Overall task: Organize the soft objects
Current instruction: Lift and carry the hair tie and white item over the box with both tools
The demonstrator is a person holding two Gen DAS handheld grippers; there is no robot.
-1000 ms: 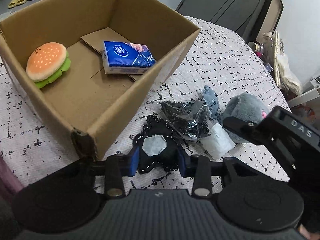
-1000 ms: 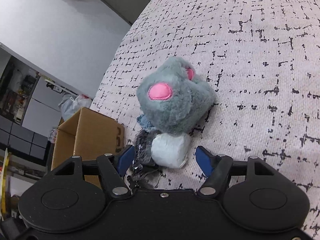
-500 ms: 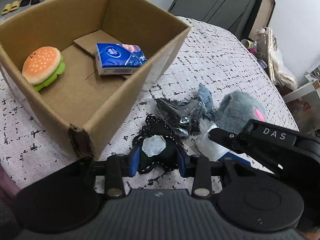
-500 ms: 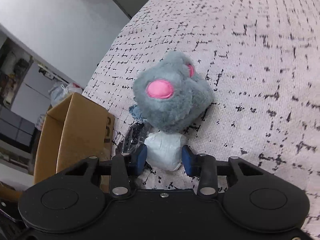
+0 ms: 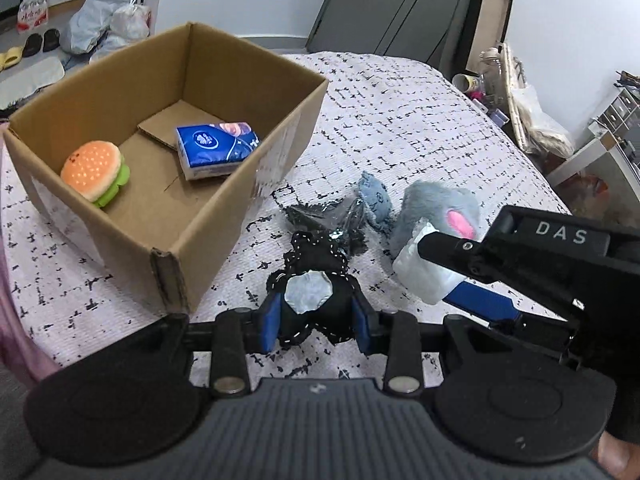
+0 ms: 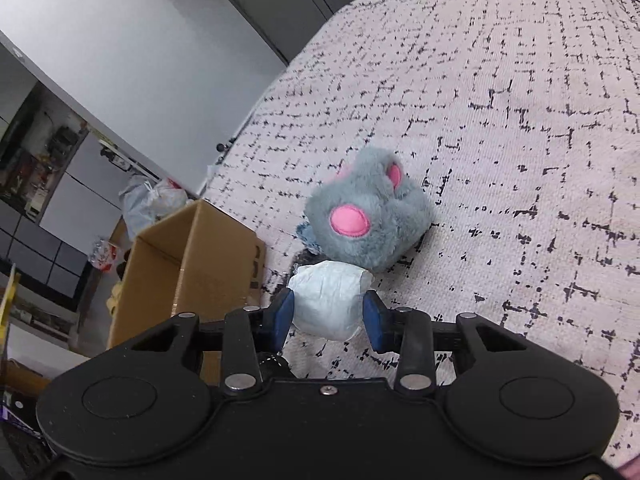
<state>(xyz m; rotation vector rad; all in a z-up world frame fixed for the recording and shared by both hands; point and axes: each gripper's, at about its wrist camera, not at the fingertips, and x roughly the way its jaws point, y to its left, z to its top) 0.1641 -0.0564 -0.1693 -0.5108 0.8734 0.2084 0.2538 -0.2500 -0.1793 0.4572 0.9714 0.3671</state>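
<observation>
Both grippers have risen: the left gripper (image 5: 316, 320) pinches a black white-stitched plush with a silvery patch (image 5: 310, 292); the right gripper (image 6: 329, 316), narrowed since earlier, clamps a white crinkled soft packet (image 6: 330, 300). Only the left view shows inside the open cardboard box (image 5: 240, 216): burger plush (image 5: 94, 170), blue tissue pack (image 5: 216, 148). A grey pink-eared plush (image 6: 372, 220) half hides a blue plush (image 5: 374, 200) on the black-flecked pale bedspread (image 6: 520, 120)
</observation>
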